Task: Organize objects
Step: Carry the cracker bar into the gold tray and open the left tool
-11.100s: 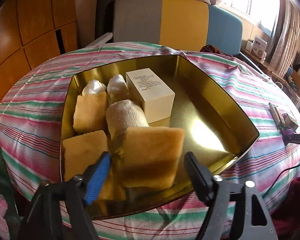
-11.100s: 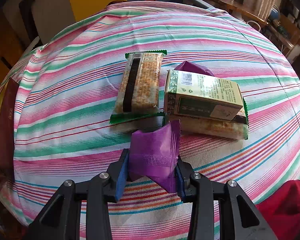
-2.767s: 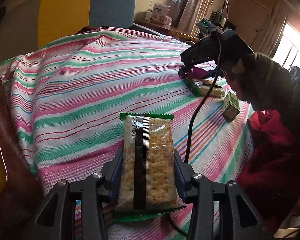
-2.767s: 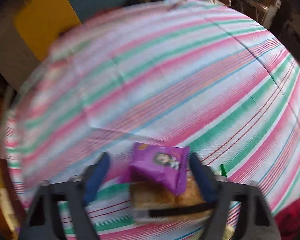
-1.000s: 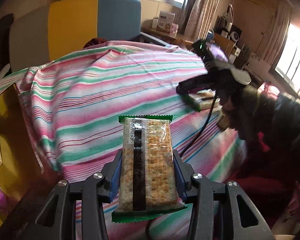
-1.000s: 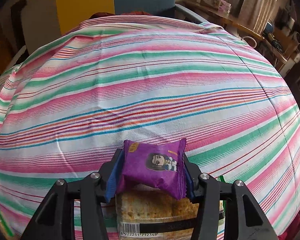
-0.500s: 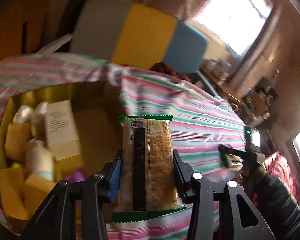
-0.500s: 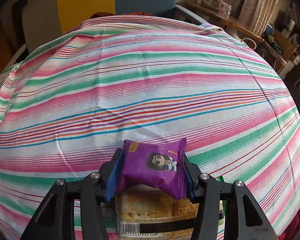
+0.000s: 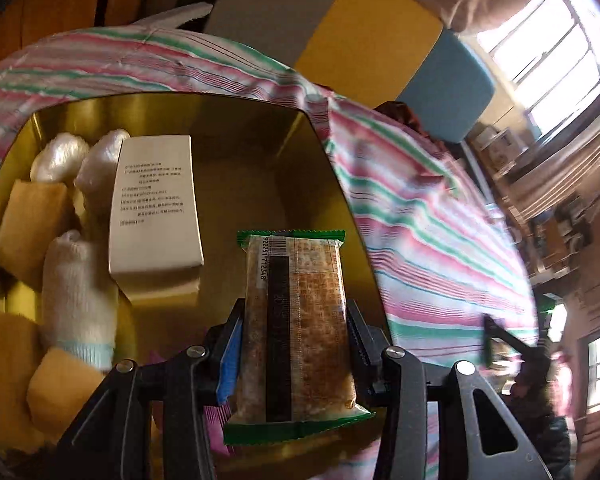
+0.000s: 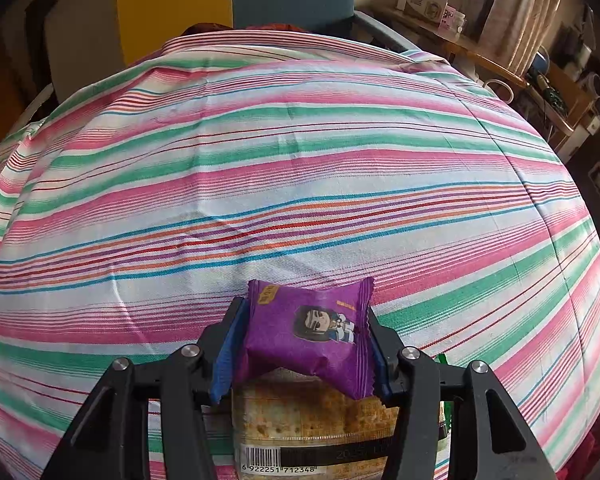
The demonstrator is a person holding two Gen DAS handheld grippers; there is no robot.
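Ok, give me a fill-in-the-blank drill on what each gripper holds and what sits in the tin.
1. The left gripper is shut on a ____-edged cracker packet.
2. The right gripper is shut on a small ____ snack pouch.
3. Inside the gold tin, the white box lies to the ____ of the held cracker packet in the left wrist view.

Missing words: green; purple; left
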